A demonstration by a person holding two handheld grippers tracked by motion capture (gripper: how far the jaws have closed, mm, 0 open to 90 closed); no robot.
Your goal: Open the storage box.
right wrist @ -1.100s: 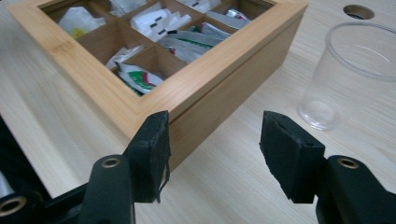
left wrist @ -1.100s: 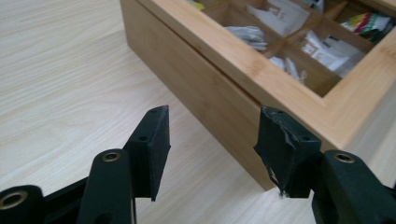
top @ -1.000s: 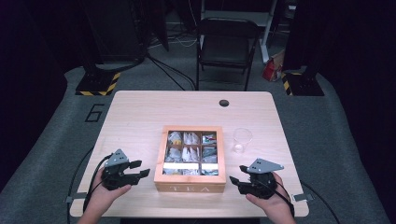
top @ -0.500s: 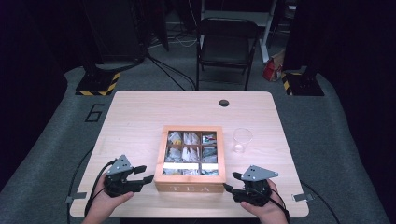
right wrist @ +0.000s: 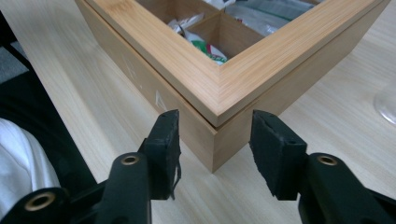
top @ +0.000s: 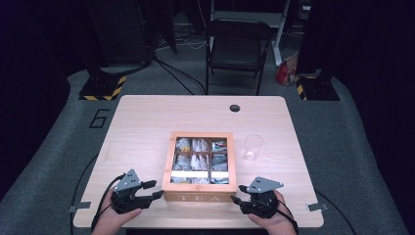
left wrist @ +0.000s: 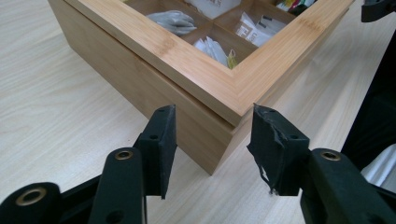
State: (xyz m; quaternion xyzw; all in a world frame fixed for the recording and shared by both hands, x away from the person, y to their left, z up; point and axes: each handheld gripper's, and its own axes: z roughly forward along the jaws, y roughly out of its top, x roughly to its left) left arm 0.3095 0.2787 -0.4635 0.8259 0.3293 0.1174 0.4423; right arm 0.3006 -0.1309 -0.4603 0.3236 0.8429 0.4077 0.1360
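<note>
A wooden tea box [top: 200,197] marked TEA stands near the table's front edge, its window lid down over compartments of tea bags. My left gripper [top: 151,190] is at the box's near left corner. In the left gripper view that corner of the box [left wrist: 140,88] sits between the jaws of the left gripper [left wrist: 215,112], with gaps on both sides. My right gripper [top: 235,199] is at the near right corner. The right gripper [right wrist: 215,116] straddles that corner of the box [right wrist: 196,70] without pressing on it. Both pairs of jaws have just been closing.
A clear glass cup [top: 254,146] stands right of the box, and its base shows in the right gripper view [right wrist: 387,100]. The light wood table [top: 142,127] has a cable hole [top: 235,107] at the back. A black folding chair [top: 238,46] stands beyond it.
Both grippers have drawn in toward the box's near corners and sunk a little. Their jaws stand narrower than before.
</note>
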